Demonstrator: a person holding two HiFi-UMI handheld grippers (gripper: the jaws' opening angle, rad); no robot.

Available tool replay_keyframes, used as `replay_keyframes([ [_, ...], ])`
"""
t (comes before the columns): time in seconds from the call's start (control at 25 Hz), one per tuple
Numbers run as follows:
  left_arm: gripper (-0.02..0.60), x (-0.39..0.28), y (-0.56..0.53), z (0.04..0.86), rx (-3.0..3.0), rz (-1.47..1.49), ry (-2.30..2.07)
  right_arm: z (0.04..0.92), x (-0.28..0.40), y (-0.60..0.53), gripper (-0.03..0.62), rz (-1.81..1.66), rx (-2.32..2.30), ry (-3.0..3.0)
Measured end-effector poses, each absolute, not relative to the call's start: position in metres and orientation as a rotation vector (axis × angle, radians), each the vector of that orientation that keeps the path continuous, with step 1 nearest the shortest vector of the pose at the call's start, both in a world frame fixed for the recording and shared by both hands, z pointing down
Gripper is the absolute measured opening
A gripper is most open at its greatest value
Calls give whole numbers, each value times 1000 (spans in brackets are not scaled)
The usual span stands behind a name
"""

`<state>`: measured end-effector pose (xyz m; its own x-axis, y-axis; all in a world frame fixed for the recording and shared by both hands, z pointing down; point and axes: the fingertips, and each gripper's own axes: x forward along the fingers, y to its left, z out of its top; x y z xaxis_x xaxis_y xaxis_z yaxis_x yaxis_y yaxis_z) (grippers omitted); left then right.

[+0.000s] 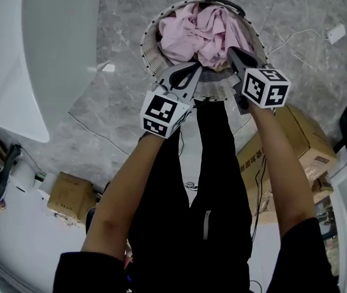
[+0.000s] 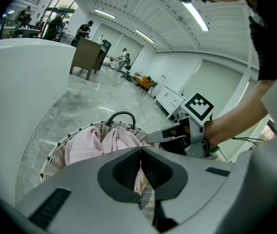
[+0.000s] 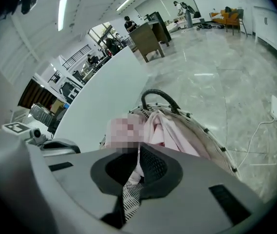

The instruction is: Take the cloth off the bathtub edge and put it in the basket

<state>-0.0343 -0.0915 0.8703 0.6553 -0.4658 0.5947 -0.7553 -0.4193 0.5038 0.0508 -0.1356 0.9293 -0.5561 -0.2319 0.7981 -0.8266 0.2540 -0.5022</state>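
The pink cloth (image 1: 200, 29) lies bunched inside the white woven basket (image 1: 150, 32) on the grey marble floor. My left gripper (image 1: 191, 72) hovers over the basket's near rim, shut, with nothing between its pads. My right gripper (image 1: 231, 52) hangs just right of it over the cloth, also shut and empty. In the left gripper view the closed jaws (image 2: 140, 150) point at the cloth (image 2: 87, 145) and basket (image 2: 55, 160), with the right gripper (image 2: 177, 133) beside them. The right gripper view shows its shut jaws (image 3: 138, 147) above the cloth (image 3: 170, 130) and basket rim (image 3: 211, 135).
The white bathtub (image 1: 33, 54) curves along the left, close to the basket. A large cardboard box (image 1: 295, 145) stands at the right and a small one (image 1: 69, 194) at the lower left. A white cable and plug (image 1: 335, 34) lie on the floor. The basket's black handle (image 2: 121, 116) arches at its far side.
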Motion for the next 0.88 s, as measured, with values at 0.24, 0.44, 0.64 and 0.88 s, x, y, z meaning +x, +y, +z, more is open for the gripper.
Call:
replay_keyframes([
  [0.24, 15, -41, -96, 873, 2071, 460, -960, 944, 48, -143, 38, 1312, 941, -1885],
  [0.44, 17, -41, -103, 873, 2072, 453, -957, 955, 64, -140, 92, 1263, 994, -1833],
  [0.64, 16, -40, -108, 872, 2078, 458, -950, 947, 75, -142, 155, 1220, 1006, -1834],
  [0.88, 15, -37, -121, 845, 2080, 423, -977, 909, 72, -135, 163, 1185, 1013, -1889],
])
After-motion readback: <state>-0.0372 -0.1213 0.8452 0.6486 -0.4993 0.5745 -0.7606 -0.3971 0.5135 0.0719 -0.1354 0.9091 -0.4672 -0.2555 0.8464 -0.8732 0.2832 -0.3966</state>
